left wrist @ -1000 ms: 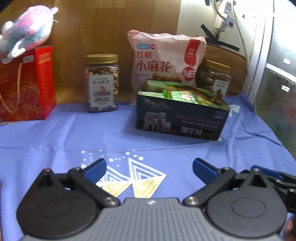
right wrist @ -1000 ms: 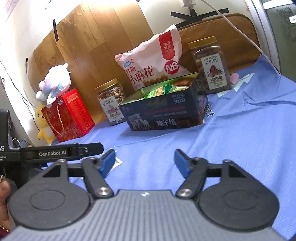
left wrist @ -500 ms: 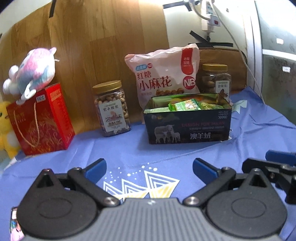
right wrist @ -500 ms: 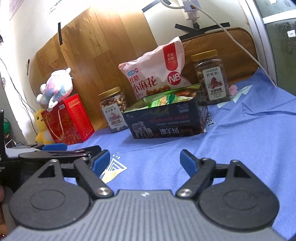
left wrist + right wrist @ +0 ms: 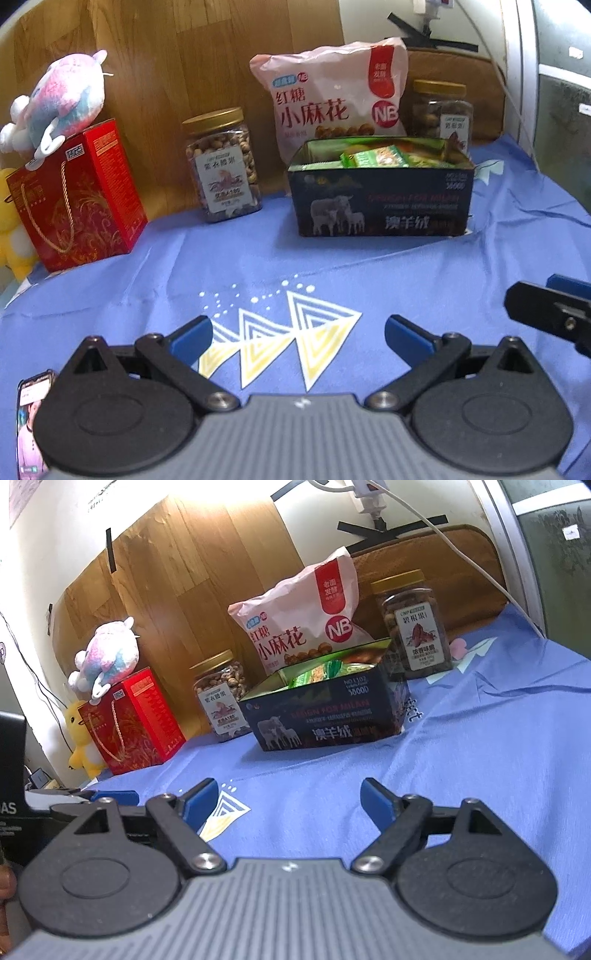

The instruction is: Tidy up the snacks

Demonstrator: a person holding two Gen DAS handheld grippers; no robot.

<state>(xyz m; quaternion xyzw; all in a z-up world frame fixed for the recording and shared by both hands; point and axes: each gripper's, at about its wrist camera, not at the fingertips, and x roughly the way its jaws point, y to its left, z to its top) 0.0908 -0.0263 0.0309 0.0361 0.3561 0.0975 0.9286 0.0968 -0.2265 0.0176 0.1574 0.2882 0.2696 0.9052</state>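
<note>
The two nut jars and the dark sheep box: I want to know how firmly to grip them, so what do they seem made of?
Left jar and right jar: probably clear rigid plastic, since the nuts show through, with shiny gold lids and paper labels. Dark sheep box: likely printed cardboard or thin tin; glossy thin walls, greenish inside. Which, I cannot tell.
</note>
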